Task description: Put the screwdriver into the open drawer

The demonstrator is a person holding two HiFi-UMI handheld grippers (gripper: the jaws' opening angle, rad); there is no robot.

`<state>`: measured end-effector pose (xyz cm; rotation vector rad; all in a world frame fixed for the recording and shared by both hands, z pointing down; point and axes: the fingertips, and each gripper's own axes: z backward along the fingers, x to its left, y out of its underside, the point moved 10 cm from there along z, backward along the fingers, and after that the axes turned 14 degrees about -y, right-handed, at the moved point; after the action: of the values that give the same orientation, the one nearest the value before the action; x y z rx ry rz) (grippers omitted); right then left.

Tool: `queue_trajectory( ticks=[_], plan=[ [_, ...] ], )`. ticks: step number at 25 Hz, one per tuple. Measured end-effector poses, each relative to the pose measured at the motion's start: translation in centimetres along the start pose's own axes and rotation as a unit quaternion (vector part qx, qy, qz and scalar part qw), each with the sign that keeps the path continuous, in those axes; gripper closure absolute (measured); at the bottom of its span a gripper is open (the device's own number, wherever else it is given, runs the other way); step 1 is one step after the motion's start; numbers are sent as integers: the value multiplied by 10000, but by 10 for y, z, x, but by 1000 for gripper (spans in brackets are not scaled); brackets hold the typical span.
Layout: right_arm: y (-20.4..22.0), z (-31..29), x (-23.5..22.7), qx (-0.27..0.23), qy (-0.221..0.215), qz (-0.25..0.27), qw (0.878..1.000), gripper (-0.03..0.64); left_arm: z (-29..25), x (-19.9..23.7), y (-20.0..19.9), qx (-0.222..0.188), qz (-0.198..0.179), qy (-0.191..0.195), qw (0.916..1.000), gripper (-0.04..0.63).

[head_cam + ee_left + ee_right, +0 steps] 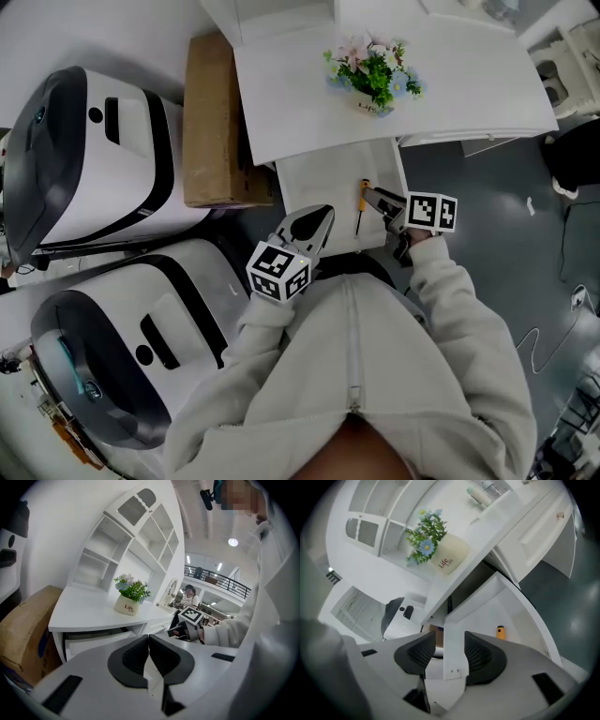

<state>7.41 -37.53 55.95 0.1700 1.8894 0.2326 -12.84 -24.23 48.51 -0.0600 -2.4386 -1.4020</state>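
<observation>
Lab hall (mezzanine railing (232, 587), bulky white machines (94, 159)).

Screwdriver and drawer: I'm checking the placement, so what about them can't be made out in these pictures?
- Screwdriver, right gripper view: only the orange handle end shows; the right tool covers the rest.
- Its tip, head view: too small to tell the type.
- Drawer inside, left gripper view: hidden by its own front and the body of the left tool.
</observation>
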Motion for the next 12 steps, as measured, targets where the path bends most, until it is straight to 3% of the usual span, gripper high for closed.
queue_trajectory(
  ticks=[6, 12],
  plan=[
    [21, 27, 45, -686, -133, 631, 9956, 420, 28, 6, -5, -124, -118, 15, 9999, 577],
    [47, 57, 105, -1369, 159, 1933, 9714, 459, 65, 12, -7, -239, -173, -72, 9995, 577]
  ],
)
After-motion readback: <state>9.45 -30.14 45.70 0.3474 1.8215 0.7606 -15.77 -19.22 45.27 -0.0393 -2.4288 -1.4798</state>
